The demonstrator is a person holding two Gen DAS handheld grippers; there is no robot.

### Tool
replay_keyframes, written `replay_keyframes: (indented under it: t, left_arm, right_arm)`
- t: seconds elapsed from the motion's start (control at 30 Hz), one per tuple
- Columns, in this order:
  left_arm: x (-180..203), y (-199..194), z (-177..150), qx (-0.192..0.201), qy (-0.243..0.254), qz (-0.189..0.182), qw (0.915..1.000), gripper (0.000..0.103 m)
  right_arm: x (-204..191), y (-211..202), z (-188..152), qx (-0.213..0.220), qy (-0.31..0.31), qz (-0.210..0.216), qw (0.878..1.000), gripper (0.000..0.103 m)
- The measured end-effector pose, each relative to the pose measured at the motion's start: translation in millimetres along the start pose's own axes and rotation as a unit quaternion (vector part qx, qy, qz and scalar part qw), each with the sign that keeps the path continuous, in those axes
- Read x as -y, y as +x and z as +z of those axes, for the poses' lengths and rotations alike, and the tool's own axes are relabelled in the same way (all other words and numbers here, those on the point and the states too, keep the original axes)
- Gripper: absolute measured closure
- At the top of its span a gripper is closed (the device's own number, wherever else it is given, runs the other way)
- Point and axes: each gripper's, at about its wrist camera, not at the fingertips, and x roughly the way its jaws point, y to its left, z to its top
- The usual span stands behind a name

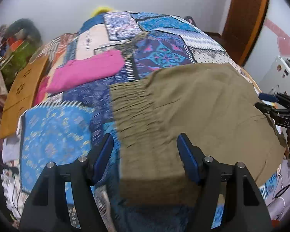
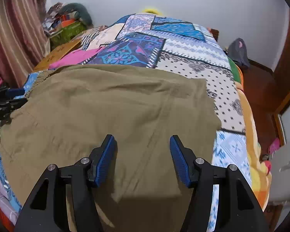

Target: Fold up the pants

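Olive-khaki pants (image 1: pixel 199 104) lie flat on the patchwork bed cover, their gathered elastic waistband (image 1: pixel 131 108) to the left. My left gripper (image 1: pixel 145 145) is open and empty, hovering over the waistband's near corner. In the right wrist view the pants (image 2: pixel 114 104) fill the middle. My right gripper (image 2: pixel 143 147) is open and empty above the cloth near the front edge. The right gripper also shows at the right edge of the left wrist view (image 1: pixel 276 106). The left gripper shows at the left edge of the right wrist view (image 2: pixel 3 100).
A folded pink garment (image 1: pixel 87 71) lies on the patchwork cover (image 1: pixel 160 52) behind the pants. An orange-brown board (image 1: pixel 23 92) leans at the bed's left side. A clutter pile (image 2: pixel 67 25) sits by the striped curtain (image 2: pixel 13 34). A wooden door frame (image 1: pixel 247 19) stands right.
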Motion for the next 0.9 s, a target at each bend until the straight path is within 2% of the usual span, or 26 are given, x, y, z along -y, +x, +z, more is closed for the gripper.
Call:
replay_keyframes:
  t: [0.07,0.2,0.37,0.47,0.6,0.73,0.8,0.9]
  left_arm:
    - [-12.6,-11.1,-5.6,0.0,-0.024,-0.007,0.9997,0.029]
    - [-31.4,-30.5,-17.0,0.0,-0.076,-0.03,0.9966,0.027]
    - [-40.4,-40.5,-32.6,-0.006,-0.149,-0.091,0.9846,0.025]
    - [-28.0,-42.8,-42.3,-0.009,-0.158,-0.118,0.9802,0.025]
    - [-5.9,-38.2,-51.9,-0.024,-0.148,-0.135,0.9794,0.025]
    - [2.4,-24.8,-57.9,-0.05,-0.158,-0.161,0.9729,0.025]
    - [4.7,-20.9,-59.4,-0.052,-0.165,-0.165,0.9711,0.024]
    - [4.0,-16.9,-58.2,-0.051,-0.179,-0.178,0.9663,0.017]
  right_arm:
    - [0.9,-8.5,-0.4,0.002,-0.003,-0.01,1.0,0.047]
    - [-4.9,-33.4,-0.4,0.03,-0.005,-0.014,0.999,0.047]
    - [-29.0,-58.0,2.2,0.078,-0.022,-0.005,0.997,0.047]
    - [-48.5,-62.0,-1.7,0.093,-0.051,-0.009,0.994,0.047]
    - [-65.8,-50.8,-9.6,0.079,-0.075,0.008,0.994,0.045]
    - [-71.5,-27.9,-18.2,0.04,-0.092,0.008,0.995,0.045]
    - [-66.1,-17.4,-21.9,0.025,-0.077,0.025,0.996,0.045]
    - [-57.3,-15.2,-20.8,0.018,-0.057,0.05,0.997,0.045]
